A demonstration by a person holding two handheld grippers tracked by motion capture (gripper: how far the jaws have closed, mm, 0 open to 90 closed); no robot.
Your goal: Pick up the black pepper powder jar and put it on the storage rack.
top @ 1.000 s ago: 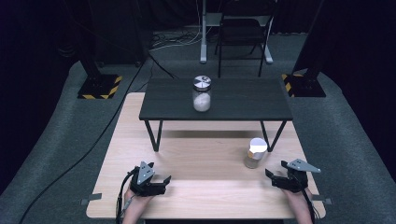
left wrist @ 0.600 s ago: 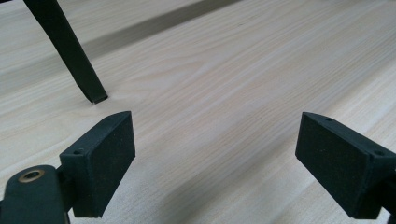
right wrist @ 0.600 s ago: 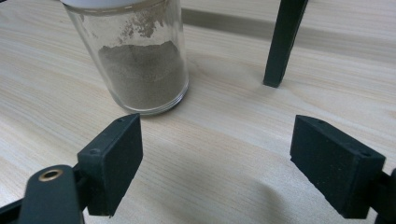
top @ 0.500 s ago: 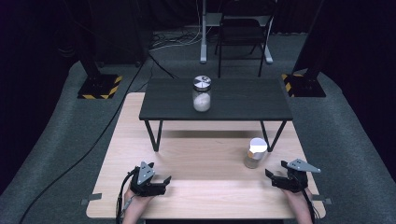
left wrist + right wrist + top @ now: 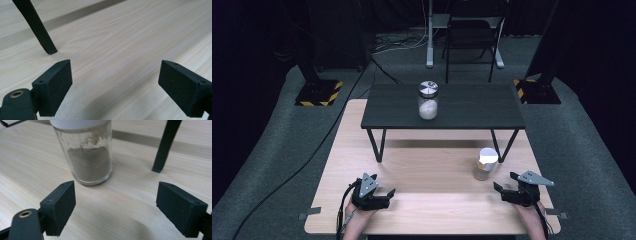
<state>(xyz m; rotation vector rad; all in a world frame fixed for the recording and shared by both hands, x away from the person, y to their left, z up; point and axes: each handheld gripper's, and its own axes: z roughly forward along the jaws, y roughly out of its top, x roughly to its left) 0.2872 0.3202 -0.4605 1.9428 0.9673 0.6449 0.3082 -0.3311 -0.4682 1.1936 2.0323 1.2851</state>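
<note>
The right gripper (image 5: 507, 192) rests near the table's (image 5: 432, 215) front right corner, its jaws spread wide with nothing between them; they have just been opening a little further. Just ahead of it, apart from the pads, the jar (image 5: 485, 164) stands upright on the wood near the right edge, a white lid on top. In the right gripper view the jar (image 5: 88, 157) is glass, about half full of a grey-brown powder, and sits beyond the open gripper (image 5: 116, 206), toward its left jaw. A black leg (image 5: 163, 147) of the small bench (image 5: 462, 107) comes down behind and to the side of it.

The left gripper (image 5: 384, 196) lies near the front left corner, jaws apart over bare wood, holding nothing.

On the bench, toward the table's far edge, a second jar (image 5: 428, 100) with a metal lid holds white powder.
</note>
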